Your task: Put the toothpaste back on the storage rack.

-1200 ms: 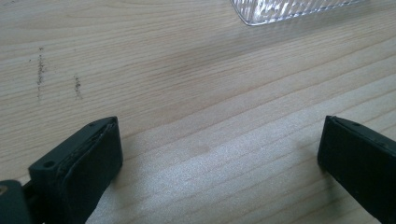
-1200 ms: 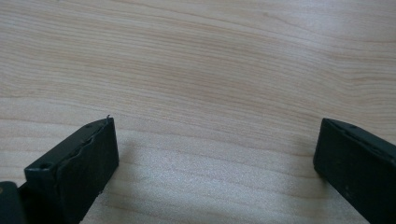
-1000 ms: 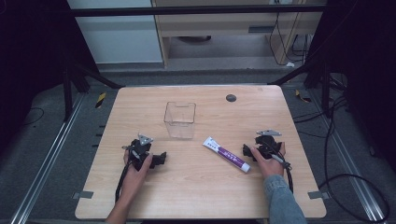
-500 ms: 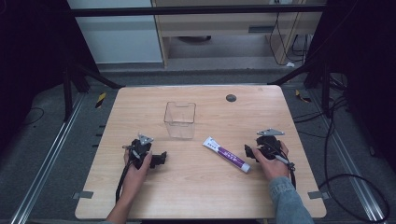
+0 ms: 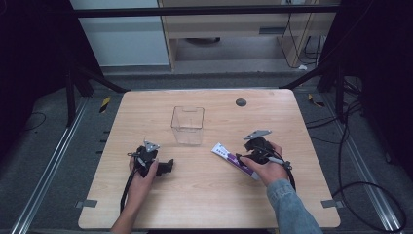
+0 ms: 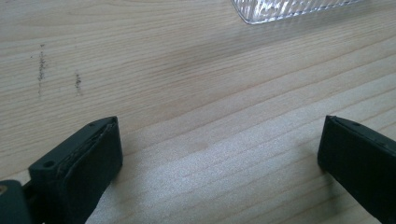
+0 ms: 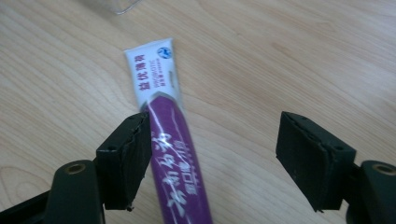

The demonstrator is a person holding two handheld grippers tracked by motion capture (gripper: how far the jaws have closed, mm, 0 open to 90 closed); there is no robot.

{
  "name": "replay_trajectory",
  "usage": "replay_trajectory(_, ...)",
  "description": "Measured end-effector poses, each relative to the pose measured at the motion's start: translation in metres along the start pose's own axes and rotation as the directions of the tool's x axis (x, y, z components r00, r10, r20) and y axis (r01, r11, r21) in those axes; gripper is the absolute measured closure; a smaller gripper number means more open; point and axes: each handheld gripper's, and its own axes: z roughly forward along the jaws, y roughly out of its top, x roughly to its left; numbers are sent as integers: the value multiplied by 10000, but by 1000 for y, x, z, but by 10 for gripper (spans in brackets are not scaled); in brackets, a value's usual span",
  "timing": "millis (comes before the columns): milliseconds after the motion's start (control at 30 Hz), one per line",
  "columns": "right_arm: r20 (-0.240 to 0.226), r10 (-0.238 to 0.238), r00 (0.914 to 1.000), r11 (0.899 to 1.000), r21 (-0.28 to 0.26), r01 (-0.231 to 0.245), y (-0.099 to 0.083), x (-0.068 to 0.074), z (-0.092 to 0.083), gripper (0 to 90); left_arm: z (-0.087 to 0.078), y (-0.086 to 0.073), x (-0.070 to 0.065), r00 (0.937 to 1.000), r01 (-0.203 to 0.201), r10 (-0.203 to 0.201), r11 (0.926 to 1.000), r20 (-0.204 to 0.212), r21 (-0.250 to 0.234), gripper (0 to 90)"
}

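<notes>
Bench: a pale wooden bench [image 5: 204, 195] is set on a grey floor, with a clear plastic box [image 5: 187, 124] near its middle.
Change: the right claw [image 7: 212, 158] has been brought over the toothpaste tube [image 5: 236, 161], its jaws closing.
Right claw: half spread; the tube lies between the jaws, against one pad, not pinched.
Left claw [image 6: 219, 154]: spread wide, low over bare wood, unmoved.

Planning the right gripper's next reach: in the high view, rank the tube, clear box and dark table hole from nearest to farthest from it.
From the right gripper:
1. Tube, between its jaws.
2. Clear box, to its upper left.
3. Dark hole, near the table's far edge.
</notes>
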Motion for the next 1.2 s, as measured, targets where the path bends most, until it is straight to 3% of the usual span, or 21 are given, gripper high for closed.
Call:
replay_trajectory(200,-487,-214,9986,9992,321,230,12,13,12,269,0,0,0,10000,-14,14,10000,6,10,0)
replay_trajectory(467,-477,-52,9988,9986,514,77,27,17,19,231,1,1,1,10000,-46,46,10000,36,21,0)
replay_trajectory(633,-627,-378,9973,9954,852,431,34,24,26,163,1,1,1,10000,-68,68,10000,56,23,0)
replay_trajectory(867,-583,-622,9964,9907,1177,687,39,25,33,207,1,1,1,10000,-68,68,10000,53,23,0)
replay_trajectory(1200,-989,-861,9914,9849,1414,996,42,27,39,259,1,1,1,10000,-56,56,10000,41,18,0)
